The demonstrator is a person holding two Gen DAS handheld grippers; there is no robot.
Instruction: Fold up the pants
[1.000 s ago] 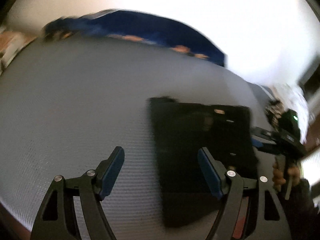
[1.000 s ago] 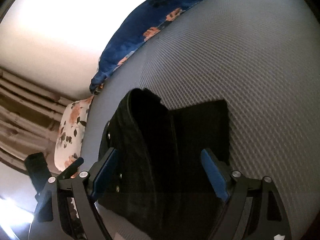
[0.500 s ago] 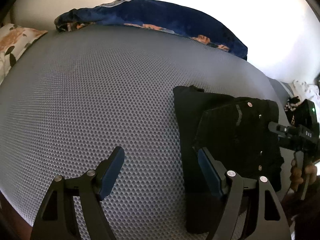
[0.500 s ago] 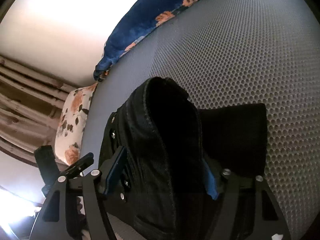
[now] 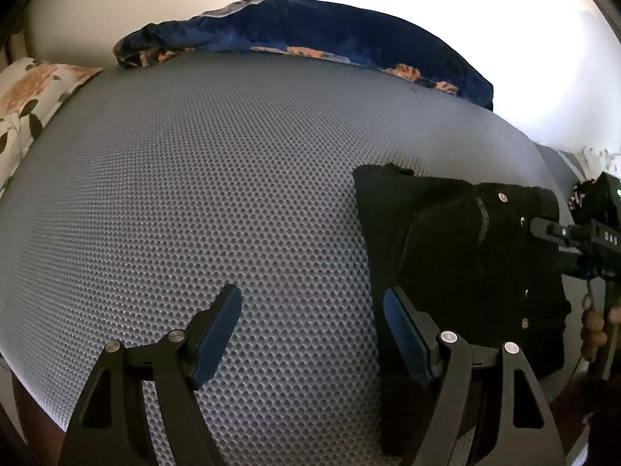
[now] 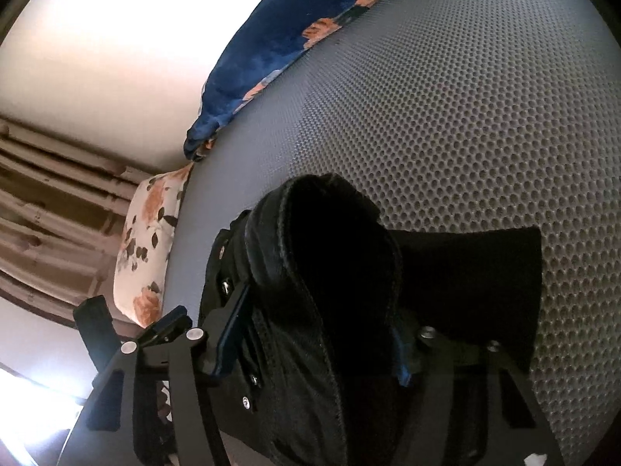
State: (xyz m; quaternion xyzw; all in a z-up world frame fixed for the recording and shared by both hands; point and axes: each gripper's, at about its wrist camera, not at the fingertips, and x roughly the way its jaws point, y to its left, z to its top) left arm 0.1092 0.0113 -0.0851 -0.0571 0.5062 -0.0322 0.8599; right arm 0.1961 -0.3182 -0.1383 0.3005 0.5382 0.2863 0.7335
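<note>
Right wrist view: black pants [image 6: 333,272], coarse stitched fabric, partly folded on grey honeycomb-mesh mattress [image 6: 465,97].
Right gripper [image 6: 314,334] clamps a raised, rounded fold of pants; left gripper [image 5: 312,330] stands wide apart, empty, just beside the pants' edge.

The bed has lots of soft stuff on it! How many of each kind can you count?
Black pants: 1, with the right gripper shut on them
Blue flowered blanket: 1
White flowered pillow: 1
Grey mesh mattress: 1
Total: 4 soft things. The left gripper is open and holds none of them.
</note>
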